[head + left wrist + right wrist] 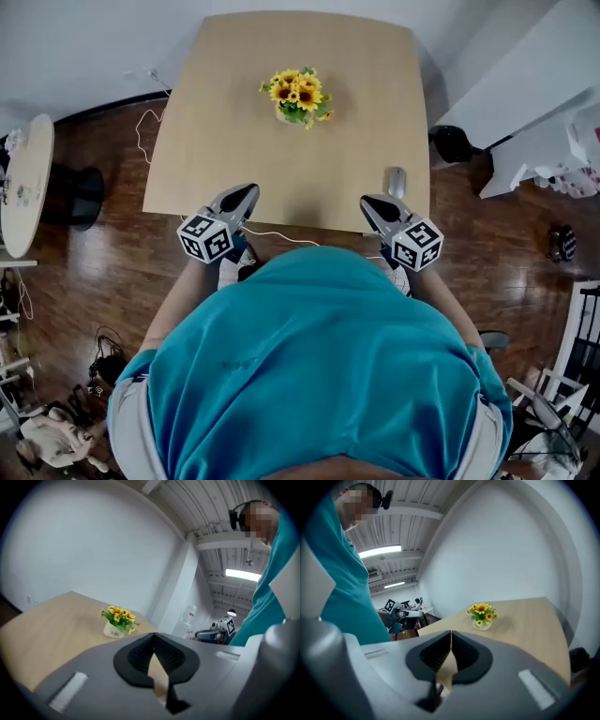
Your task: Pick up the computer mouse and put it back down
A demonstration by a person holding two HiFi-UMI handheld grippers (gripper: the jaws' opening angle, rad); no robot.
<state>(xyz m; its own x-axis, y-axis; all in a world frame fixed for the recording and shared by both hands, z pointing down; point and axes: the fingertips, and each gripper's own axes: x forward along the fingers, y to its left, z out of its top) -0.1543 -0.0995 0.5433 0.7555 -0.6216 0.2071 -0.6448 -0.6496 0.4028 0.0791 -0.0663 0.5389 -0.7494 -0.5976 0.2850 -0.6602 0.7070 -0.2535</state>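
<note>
The left gripper (154,641) and the right gripper (450,639) each have their jaws closed together with nothing between them, as their own views confirm. Only the head view shows the small silver-grey computer mouse (396,181), which lies at the near right edge of the tan wooden counter (225,122), just beyond the right gripper. A white pot of yellow sunflowers (296,95) stands mid-counter, with dark wood floor (94,253) around.

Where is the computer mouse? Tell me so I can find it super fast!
Find the big tan table with a pot of yellow flowers on it. Go to its near right corner, just past the right gripper. The mouse is the small grey oval there, flat and plain beside the bright flowers.
</note>
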